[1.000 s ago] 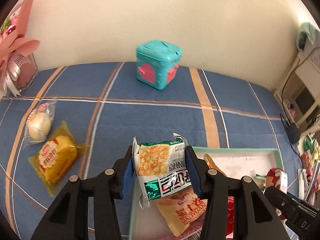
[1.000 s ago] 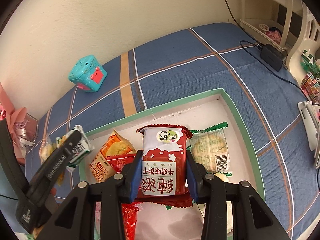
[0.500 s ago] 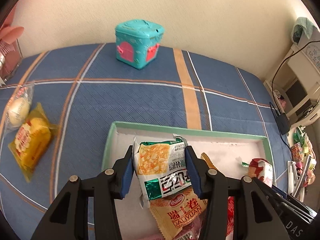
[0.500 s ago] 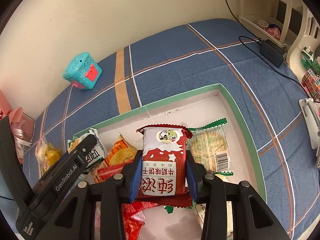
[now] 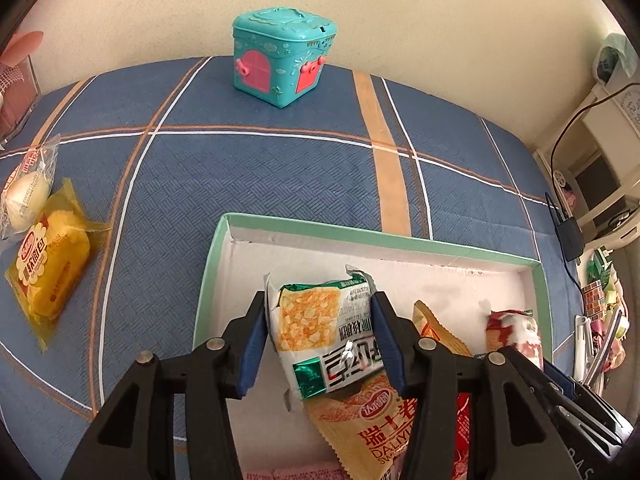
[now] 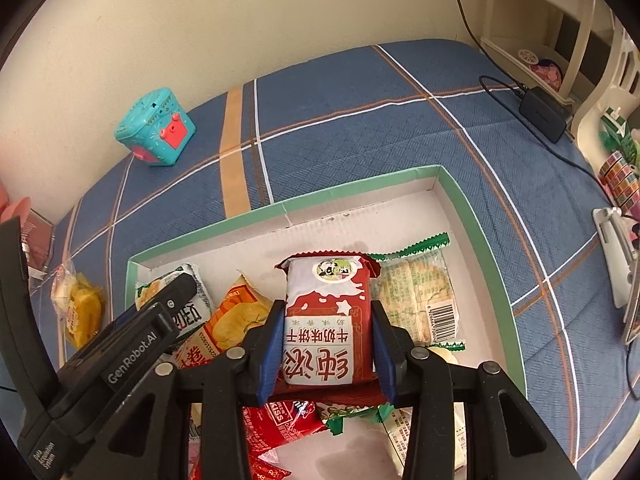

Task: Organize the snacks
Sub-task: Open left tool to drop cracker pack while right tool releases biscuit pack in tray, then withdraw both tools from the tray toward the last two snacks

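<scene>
Blue-padded fingers of the left gripper stand on either side of a green-and-white foil snack packet with an orange picture panel. The jaws are opening: a sliver of gap shows between the left pad and the packet's edge, while the right pad still lies against its other side. The packet tilts over the near left part of a shallow white cardboard box with a mint-green rim, its lower corner resting on an orange crinkle-edged snack bag that lies in the box.

On the right gripper, the blue-padded fingers flank a red-and-white biscuit packet with a small cow emblem. These jaws are opening too; both pads sit right at the packet's sides, and whether they press on it cannot be told. The packet stands upright over the middle of the box, above red wrappers on the box floor. Just beside it, towards the box's right wall, lies a clear cracker packet with green serrated ends and a barcode.

Outside the box, past its left wall, a yellow-wrapped cake and a clear-wrapped pale bun lie touching each other on the blue plaid cloth. Well beyond the box's far rim, near the wall, stands a teal toy chest with pink doors.
</scene>
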